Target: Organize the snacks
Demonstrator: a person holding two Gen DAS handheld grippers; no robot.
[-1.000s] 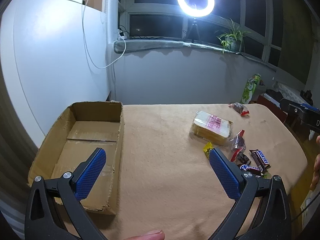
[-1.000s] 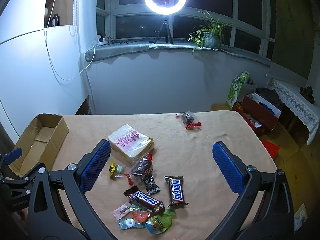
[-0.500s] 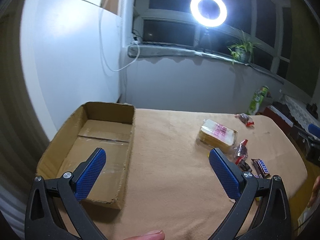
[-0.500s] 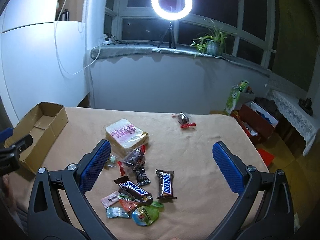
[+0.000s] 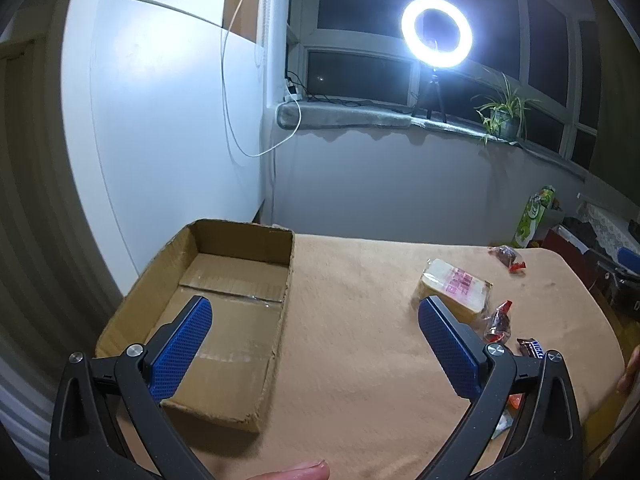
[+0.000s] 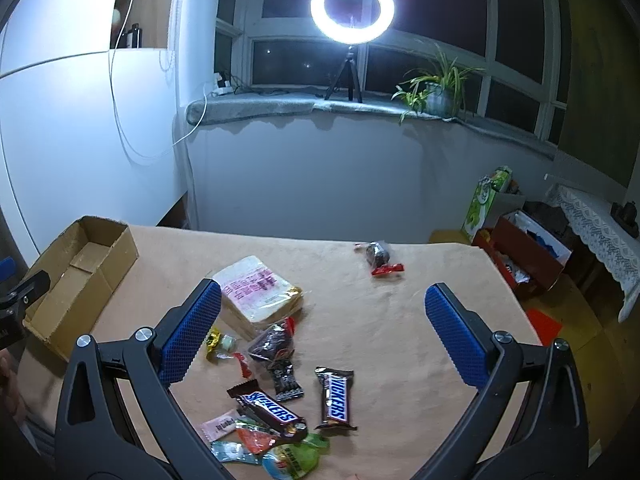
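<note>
An empty cardboard box [image 5: 224, 312] sits at the table's left end; it also shows in the right wrist view [image 6: 76, 276]. My left gripper [image 5: 316, 320] is open and empty, above the box's right wall. My right gripper [image 6: 320, 320] is open and empty above a cluster of snacks: a wrapped bread pack [image 6: 260, 294], two Snickers bars [image 6: 335, 398] [image 6: 268, 410], a dark candy pack [image 6: 274, 344] and small sweets [image 6: 220, 342]. A lone dark sweet [image 6: 378, 254] lies farther back. The bread pack [image 5: 456, 286] also shows in the left wrist view.
The table has a tan cloth [image 6: 400, 340]. A ring light [image 6: 352, 0] and a potted plant [image 6: 438, 92] stand on the windowsill behind. A red box [image 6: 528, 256] and a green bag [image 6: 486, 200] sit on the floor at right.
Both grippers have tilted and drawn slightly closer to the table; the box and snacks sit lower in the views. Nothing was grasped; both stay open.
</note>
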